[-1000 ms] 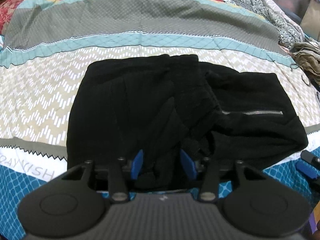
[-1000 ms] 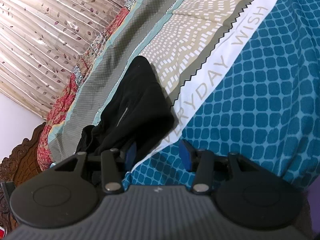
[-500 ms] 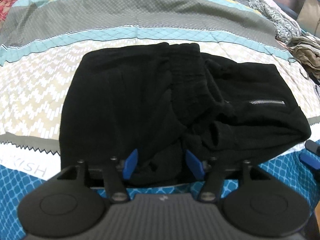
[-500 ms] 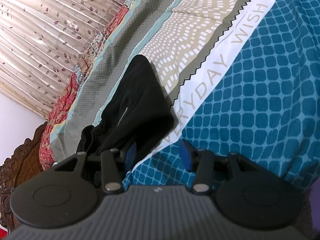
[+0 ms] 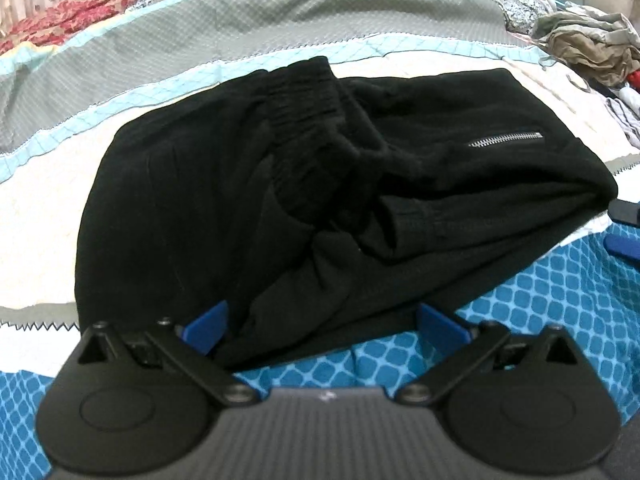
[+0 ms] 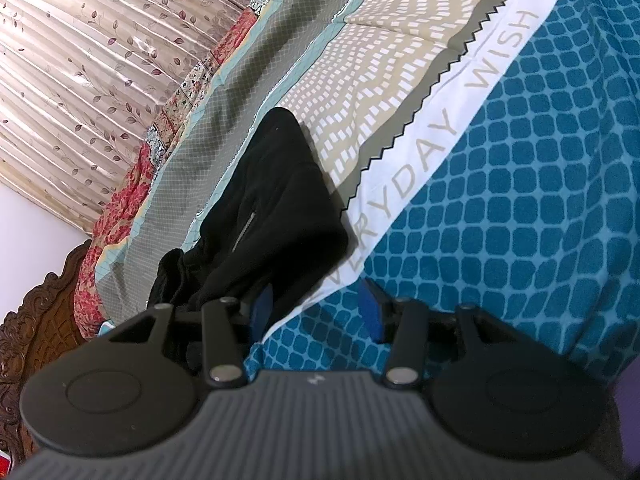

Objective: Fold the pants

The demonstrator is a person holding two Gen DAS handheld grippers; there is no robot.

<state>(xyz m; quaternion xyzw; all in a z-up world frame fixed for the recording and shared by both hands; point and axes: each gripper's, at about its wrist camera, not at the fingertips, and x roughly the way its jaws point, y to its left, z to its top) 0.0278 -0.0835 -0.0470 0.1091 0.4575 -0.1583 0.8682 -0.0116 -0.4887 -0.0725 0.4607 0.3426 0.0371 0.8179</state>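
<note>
Black pants (image 5: 224,200) lie folded into a thick bundle on the bed, elastic waistband (image 5: 304,96) on top and a silver pocket zipper (image 5: 504,138) to the right. My left gripper (image 5: 320,328) hovers at the bundle's near edge. Its jaws are opening wide: the cloth's edge lies between the blue pads (image 5: 206,328) without being pressed. In the right wrist view the pants (image 6: 280,208) sit just left of my right gripper (image 6: 316,312), which stands half open over the sheet with nothing between its fingers. That right gripper (image 5: 624,232) also shows at the left view's right edge.
The bedsheet (image 6: 520,200) has teal lattice, white lettered, beige and grey bands. A heap of loose clothes (image 5: 592,44) lies at the far right of the bed. A carved wooden headboard (image 6: 36,320) and a leaf-print curtain (image 6: 80,60) border the bed.
The left jaws have spread from narrow to wide, letting go of the pants' fold, and the left gripper has sunk closer to the bundle and rolled a little. The right gripper has not moved.
</note>
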